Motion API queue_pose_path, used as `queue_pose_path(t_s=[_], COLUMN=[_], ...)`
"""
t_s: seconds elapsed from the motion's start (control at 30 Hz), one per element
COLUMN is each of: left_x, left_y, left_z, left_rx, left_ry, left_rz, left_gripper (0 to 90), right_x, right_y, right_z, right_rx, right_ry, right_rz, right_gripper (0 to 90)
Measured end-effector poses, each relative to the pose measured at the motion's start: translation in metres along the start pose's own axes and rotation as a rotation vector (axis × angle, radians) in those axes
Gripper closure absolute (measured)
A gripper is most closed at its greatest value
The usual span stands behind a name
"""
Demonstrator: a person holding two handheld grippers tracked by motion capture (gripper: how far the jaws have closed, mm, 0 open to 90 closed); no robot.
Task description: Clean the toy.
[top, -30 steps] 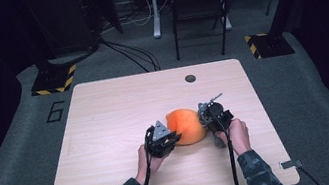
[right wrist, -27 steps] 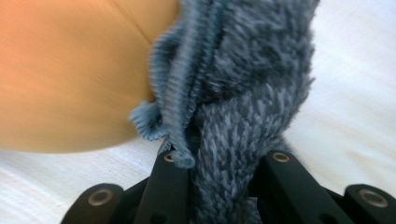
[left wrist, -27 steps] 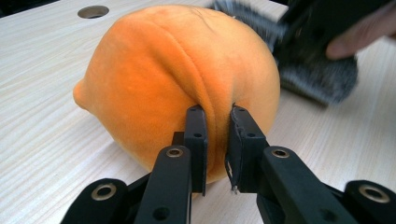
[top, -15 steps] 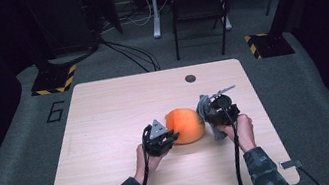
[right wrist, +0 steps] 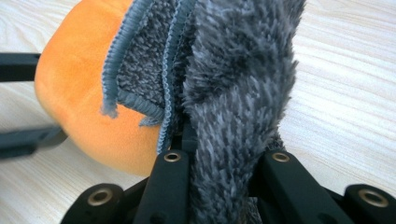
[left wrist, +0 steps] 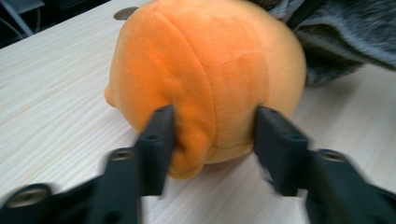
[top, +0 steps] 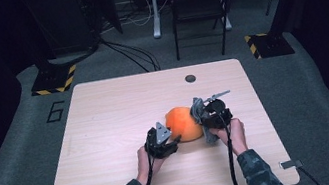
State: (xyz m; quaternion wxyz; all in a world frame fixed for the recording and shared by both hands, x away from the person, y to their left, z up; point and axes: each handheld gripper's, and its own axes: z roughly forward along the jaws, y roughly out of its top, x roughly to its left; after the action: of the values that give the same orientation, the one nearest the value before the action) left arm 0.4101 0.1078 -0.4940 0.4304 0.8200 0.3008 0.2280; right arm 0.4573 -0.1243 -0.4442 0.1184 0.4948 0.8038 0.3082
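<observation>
Nearest the person, the left gripper (top: 162, 141) had its jaws just been opening; they straddled the near end of the orange plush (left wrist: 205, 79), the left one against its fabric and the right one close beside it, no longer clamping it. The plush lay on the wooden surface (top: 106, 117), between the 2 grippers. Just beyond it, the right gripper (right wrist: 219, 163) had its jaws clenched on a grey fuzzy cloth (right wrist: 238, 79), which draped against the plush's far side. No container was visible. Farther off, a round dark grommet (top: 190, 78) sat near the surface's far edge, and beyond it 1 folding chair (top: 200, 0) stood on the floor.
</observation>
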Motion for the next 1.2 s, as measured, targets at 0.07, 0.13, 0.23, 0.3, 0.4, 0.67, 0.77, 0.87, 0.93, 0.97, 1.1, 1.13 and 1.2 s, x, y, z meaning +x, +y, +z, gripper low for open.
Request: queue_pose_path(t_s=[0.07, 0.13, 0.23, 0.3, 0.4, 0.67, 0.77, 0.87, 0.93, 0.97, 1.1, 1.13, 1.2], left_x=[0.002, 0.003, 0.005, 0.004, -0.001, -0.007, -0.005, -0.006, -0.005, -0.005, -0.003, -0.003, -0.003], left_y=[0.000, 0.000, 0.003, 0.006, 0.012, 0.012, 0.012, 0.011, 0.011, 0.011, 0.010, 0.010, 0.010], left_z=[0.000, -0.002, -0.006, -0.010, -0.017, -0.015, -0.014, -0.014, -0.013, -0.014, -0.013, -0.013, -0.013], left_rx=[0.000, -0.007, -0.021, -0.035, -0.055, -0.032, -0.030, -0.029, -0.029, -0.026, -0.030, -0.027, -0.026], left_ry=[-0.001, -0.007, -0.019, -0.031, -0.047, -0.083, -0.086, -0.092, -0.095, -0.096, -0.105, -0.103, -0.101], left_rz=[0.005, 0.009, 0.008, 0.012, 0.028, 0.042, 0.044, 0.035, 0.031, 0.031, 0.012, 0.011, 0.010], left_gripper=[70.0, 76.0, 78.8, 79.5, 79.8, 79.5, 79.3, 79.0, 78.9, 78.8, 78.4, 78.2, 78.1], right_x=[0.000, 0.001, 0.007, 0.012, 0.029, 0.062, 0.057, 0.055, 0.054, 0.053, 0.046, 0.042, 0.037], right_y=[0.001, 0.003, 0.009, 0.013, 0.019, 0.018, 0.017, 0.016, 0.016, 0.015, 0.014, 0.014, 0.013], right_z=[-0.001, -0.005, -0.016, -0.024, -0.034, -0.019, -0.017, -0.017, -0.016, -0.016, -0.016, -0.017, -0.016], right_rx=[0.004, 0.000, -0.017, -0.031, -0.052, -0.050, -0.029, -0.022, -0.022, -0.012, 0.015, 0.018, 0.030], right_ry=[-0.002, -0.007, -0.025, -0.005, 0.017, 0.024, 0.011, -0.011, -0.033, -0.031, -0.028, -0.011, -0.016], right_rz=[-0.014, -0.013, -0.009, -0.033, -0.070, -0.157, -0.171, -0.189, -0.187, -0.179, -0.170, -0.163, -0.163], right_gripper=[77.8, 77.8, 77.8, 77.8, 77.7, 77.6, 77.8, 77.8, 77.8, 77.8, 77.7, 77.7, 77.7])
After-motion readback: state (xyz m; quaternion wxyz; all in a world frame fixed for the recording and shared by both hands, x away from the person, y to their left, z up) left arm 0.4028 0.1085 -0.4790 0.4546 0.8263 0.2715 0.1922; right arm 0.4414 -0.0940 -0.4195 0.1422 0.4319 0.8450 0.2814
